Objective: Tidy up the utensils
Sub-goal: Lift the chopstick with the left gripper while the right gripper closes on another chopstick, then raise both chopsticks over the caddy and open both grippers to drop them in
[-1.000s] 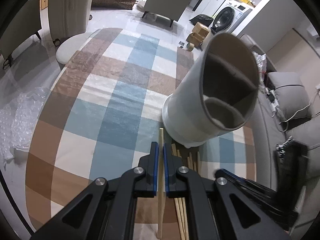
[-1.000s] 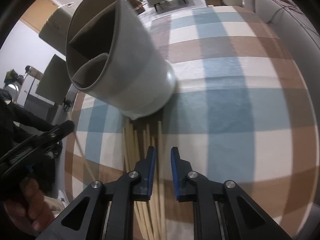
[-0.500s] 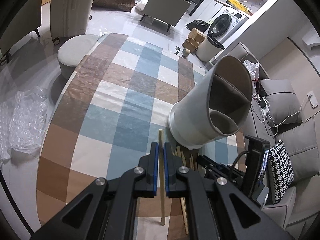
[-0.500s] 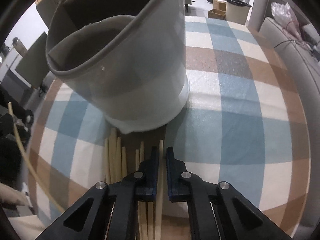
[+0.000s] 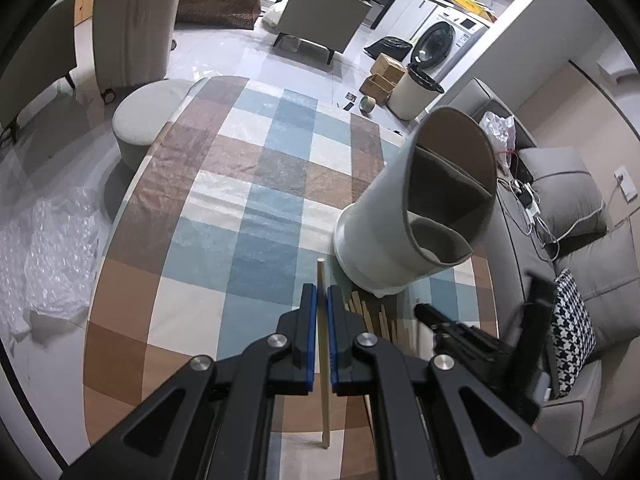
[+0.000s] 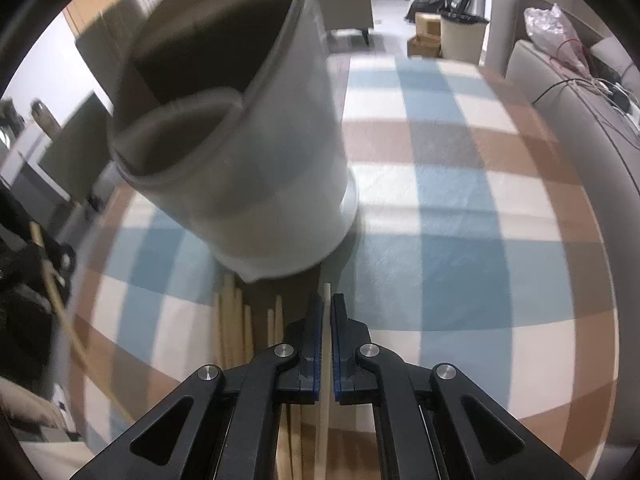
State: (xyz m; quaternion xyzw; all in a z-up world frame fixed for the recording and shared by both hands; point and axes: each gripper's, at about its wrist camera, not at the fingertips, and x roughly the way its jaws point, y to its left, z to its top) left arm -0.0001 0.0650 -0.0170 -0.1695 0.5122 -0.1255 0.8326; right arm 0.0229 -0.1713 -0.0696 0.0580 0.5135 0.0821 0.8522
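Note:
A tall white divided utensil holder (image 5: 416, 216) stands on the checked tablecloth (image 5: 256, 216); it also fills the upper left of the right wrist view (image 6: 248, 152). My left gripper (image 5: 322, 300) is shut on one wooden chopstick (image 5: 322, 344), held above the table, left of the holder. Several chopsticks (image 5: 376, 316) lie on the cloth at the holder's base. My right gripper (image 6: 327, 312) is shut on another chopstick (image 6: 325, 400) just in front of the holder, beside the loose chopsticks (image 6: 236, 332). The right gripper also shows at the lower right of the left wrist view (image 5: 460, 332).
Bubble wrap (image 5: 44, 256) lies on the floor left of the table. A round stool (image 5: 148, 116) stands at the far left corner. A grey sofa (image 5: 576, 240) with cushions and cables runs along the right side. A bin (image 5: 416, 92) and boxes stand beyond the table.
My left gripper has risen with its chopstick, away from the table. My right gripper has closed on a chopstick from the pile and moved up toward the holder.

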